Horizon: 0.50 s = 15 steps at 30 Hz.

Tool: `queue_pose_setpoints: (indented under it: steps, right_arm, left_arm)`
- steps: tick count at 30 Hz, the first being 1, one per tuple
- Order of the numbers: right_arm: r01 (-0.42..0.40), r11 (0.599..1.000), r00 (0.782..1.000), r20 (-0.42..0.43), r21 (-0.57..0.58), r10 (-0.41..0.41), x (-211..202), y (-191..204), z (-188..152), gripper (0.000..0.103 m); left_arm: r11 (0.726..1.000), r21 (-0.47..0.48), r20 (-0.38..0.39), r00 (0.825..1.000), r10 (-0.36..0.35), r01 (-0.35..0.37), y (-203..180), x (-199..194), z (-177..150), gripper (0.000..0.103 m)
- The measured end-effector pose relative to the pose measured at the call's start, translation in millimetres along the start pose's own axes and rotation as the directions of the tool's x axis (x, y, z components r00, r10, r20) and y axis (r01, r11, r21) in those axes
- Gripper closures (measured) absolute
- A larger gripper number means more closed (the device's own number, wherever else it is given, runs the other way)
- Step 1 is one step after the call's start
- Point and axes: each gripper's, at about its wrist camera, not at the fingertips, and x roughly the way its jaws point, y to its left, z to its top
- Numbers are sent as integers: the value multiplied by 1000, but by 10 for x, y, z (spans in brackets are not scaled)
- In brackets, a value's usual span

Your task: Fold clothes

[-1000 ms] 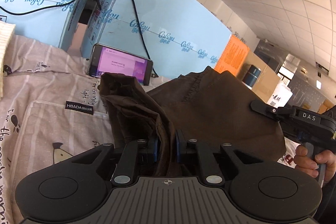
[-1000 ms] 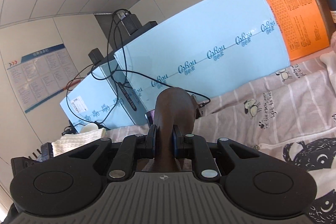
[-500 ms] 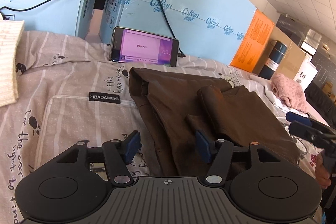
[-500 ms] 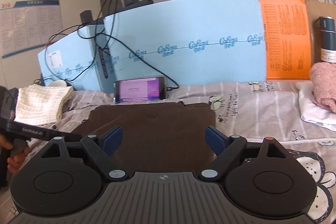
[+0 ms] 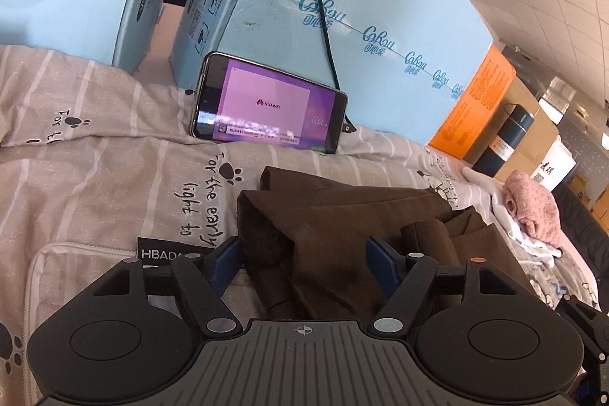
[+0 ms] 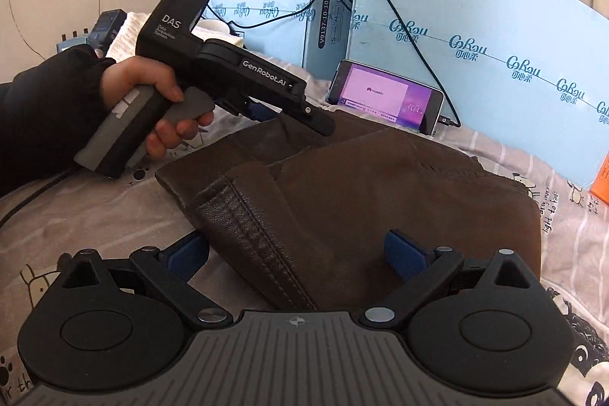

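A bed (image 5: 95, 155) in striped, paw-printed bedding carries brown trousers (image 6: 380, 200) lying folded mid-bed, a phone (image 5: 266, 105) propped at its far edge, and a pink knit (image 5: 533, 208) on white cloth (image 5: 491, 193).

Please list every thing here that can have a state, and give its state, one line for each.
Left tool: jaws opening, brown garment between them, not gripped.
Right tool: jaws opening, nothing gripped.
Brown garment: folded, lying on the bed.
Phone: screen on, cable plugged in, leaning on the blue board.
Pink knit item: bunched up.
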Motion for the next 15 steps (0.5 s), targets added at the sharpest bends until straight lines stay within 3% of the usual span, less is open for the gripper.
queue_pose_setpoints:
  steps: [12, 15]
  right_arm:
    - [19, 998, 999, -29, -56, -21, 157, 67, 86, 4]
    - [26, 999, 999, -27, -36, -27, 216, 86, 126, 7]
  left_arm:
    - [998, 59, 22, 1000, -15, 14, -61, 19, -69, 29]
    - [999, 39, 27, 1000, -6, 5, -30, 27, -66, 36]
